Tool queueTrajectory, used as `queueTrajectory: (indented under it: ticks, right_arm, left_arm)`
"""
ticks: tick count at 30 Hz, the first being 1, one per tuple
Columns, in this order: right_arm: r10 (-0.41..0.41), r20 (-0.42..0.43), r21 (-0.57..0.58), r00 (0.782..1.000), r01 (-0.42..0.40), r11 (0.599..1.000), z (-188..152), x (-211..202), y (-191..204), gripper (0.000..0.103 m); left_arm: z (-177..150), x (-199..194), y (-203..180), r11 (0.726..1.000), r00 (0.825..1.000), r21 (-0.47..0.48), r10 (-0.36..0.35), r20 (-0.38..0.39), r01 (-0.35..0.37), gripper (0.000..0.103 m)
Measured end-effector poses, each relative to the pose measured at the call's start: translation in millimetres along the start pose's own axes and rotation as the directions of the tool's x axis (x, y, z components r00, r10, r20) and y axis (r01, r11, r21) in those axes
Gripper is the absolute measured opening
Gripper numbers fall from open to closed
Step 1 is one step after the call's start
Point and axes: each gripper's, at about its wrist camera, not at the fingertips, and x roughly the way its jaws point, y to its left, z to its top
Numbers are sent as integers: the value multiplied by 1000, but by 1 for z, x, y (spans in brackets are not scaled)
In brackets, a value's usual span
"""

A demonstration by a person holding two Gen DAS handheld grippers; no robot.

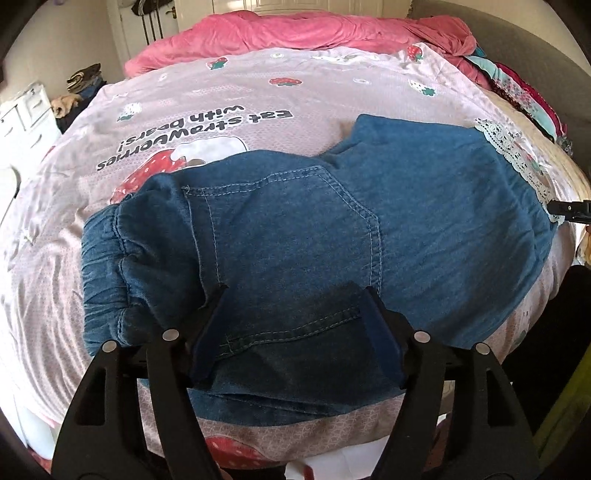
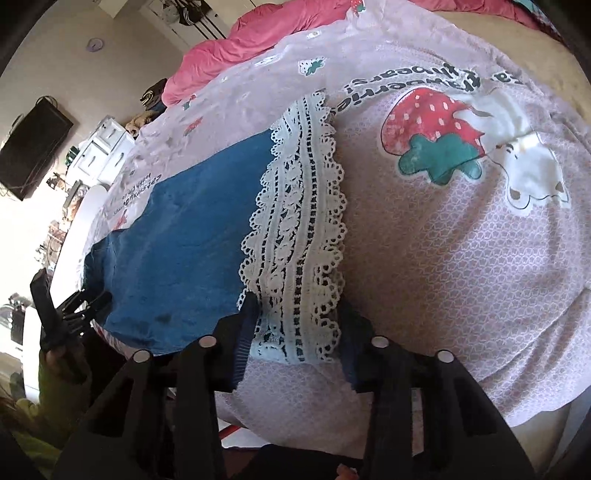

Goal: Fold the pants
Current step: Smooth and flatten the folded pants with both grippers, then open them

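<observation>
Blue denim pants [image 1: 314,229] lie flat across the bed, elastic waistband [image 1: 107,273] to the left and a white lace hem [image 1: 517,155] at the far right. My left gripper [image 1: 295,295] is open, its jaws wide apart over the near edge of the pants by the back pocket, with denim lying slack between them. In the right wrist view my right gripper [image 2: 297,314] straddles the near end of the lace hem [image 2: 299,229]. Its jaws are fairly narrow, and the lace lies flat between them, unpinched. The left gripper [image 2: 88,302] shows at the far end of the pants [image 2: 177,236].
The bed has a pink strawberry-print sheet [image 1: 258,96] and a bunched pink blanket [image 1: 295,33] at its far side. Folded colourful clothes [image 1: 524,96] are stacked at the back right. White drawers [image 1: 26,118] stand to the left. A wall television [image 2: 33,144] hangs beyond the bed.
</observation>
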Motion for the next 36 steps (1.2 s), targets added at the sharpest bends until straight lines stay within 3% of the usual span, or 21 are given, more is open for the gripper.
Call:
queueTrajectory:
  ticks: [2,10,15,18,25,28,31,33,36]
  right_arm:
    - [-28,9,-37,1000,28,999,0,-2,5,23]
    - [-24,44,-53,999,26,998,-6,-17,7,22]
    - [24,71,-50,997,-20,999,-10,-29,15,24]
    - [-12,22,-28,1000,13,1000,-15,-23,13,28]
    - [25,-24,27,999,-24,999,-16,-7,1,35]
    - [45,-34,-4,998,-46,999,-15,-5,4,25]
    - [-24,-25,-65,999,22,998,-16,-12,9,16]
    - [-81,-19,-100,997,78,992,-18,-22,12,15]
    - [-95,-33,-107,995,91,990,-21,-29,7,15]
  left_arm:
    - [0,1,1,1000,1000,-6,0,-1,0,63]
    - [1,2,0,1000,1000,-11,7,-2,-7,63]
    - [1,1,0,1000,1000,-14,5,0,-5,63]
    - [2,2,-1,1000,1000,-13,3,1,-3,65]
    - [1,1,3,999,1000,-33,-2,8,3,65]
    - [1,1,11,997,1000,-74,-24,6,25,65]
    - [3,-2,23,990,998,-129,-63,12,64,63]
    - [2,-5,31,987,998,-148,-55,16,57,59]
    - [0,-6,38,987,999,-154,-49,23,52,55]
